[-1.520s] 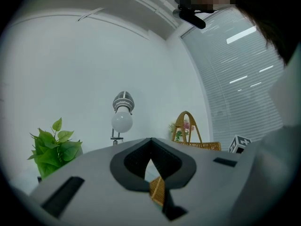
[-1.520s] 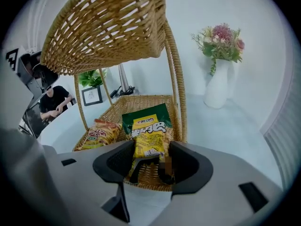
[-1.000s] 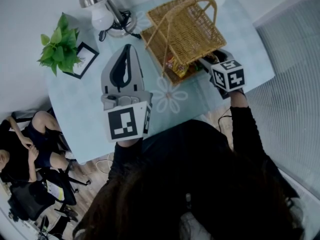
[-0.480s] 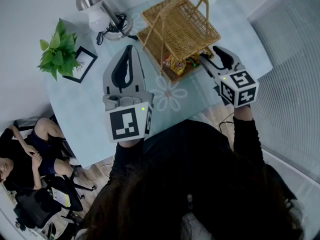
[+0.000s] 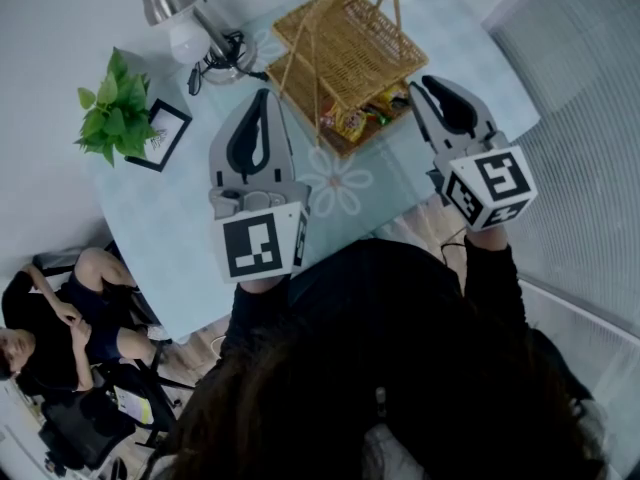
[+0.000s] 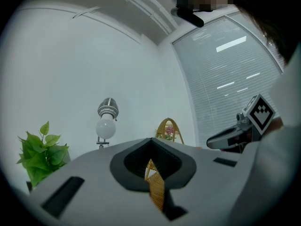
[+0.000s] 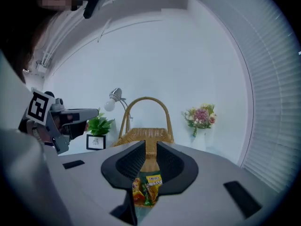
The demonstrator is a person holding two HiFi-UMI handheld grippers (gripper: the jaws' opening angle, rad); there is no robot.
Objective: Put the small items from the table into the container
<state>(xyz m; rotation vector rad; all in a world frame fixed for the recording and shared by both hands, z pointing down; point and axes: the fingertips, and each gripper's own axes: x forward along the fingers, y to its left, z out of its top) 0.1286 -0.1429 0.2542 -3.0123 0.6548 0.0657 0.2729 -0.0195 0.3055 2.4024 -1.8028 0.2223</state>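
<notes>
Left gripper (image 5: 262, 96) jaws together, empty, held above surface (image 5: 180, 238), wicker basket (image 5: 345, 38) just ahead to its right. Snack packets (image 5: 352, 120) lying inside basket, ahead of and below right gripper (image 5: 422, 83). Right gripper jaws closing, narrow gap showing, nothing between them

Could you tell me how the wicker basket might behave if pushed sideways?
The wicker basket looks woven and hollow, so probably light and likely to slide. Its tall hoop handle suggests it could tip if pushed up high.

Basket (image 5: 300, 73) open; handle (image 7: 146, 98) (arched) spans it
</notes>
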